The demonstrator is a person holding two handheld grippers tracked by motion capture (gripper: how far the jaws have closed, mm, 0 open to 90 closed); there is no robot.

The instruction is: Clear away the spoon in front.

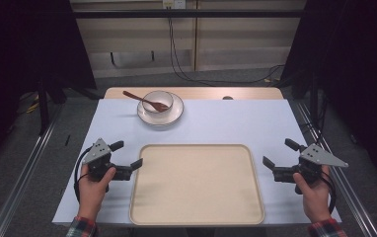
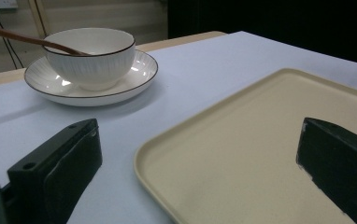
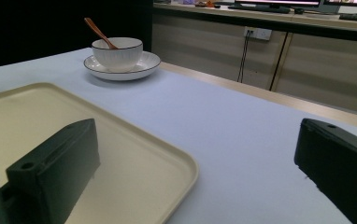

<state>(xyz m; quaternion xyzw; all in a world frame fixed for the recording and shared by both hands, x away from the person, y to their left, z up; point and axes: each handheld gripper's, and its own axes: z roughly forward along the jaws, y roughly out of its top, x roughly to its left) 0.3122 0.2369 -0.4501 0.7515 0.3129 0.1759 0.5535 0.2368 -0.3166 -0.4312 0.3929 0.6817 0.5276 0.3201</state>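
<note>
Pale cloth covers the table (image 1: 226, 123), on which a beige tray (image 1: 196, 185) lies between the left gripper (image 1: 127, 159) and right gripper (image 1: 278, 157). Both are held wide open and empty, each straddling a tray edge. Rigid, light, smooth plastic is judged; its raised rim suits gripping. Farther ahead a glazed, fragile bowl (image 1: 158, 102) with a wooden spoon (image 1: 144, 100) is seated on a saucer (image 1: 172, 116).

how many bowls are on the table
1: a white bowl on a saucer at the far side, with a wooden spoon in it. None seems hidden.
</note>
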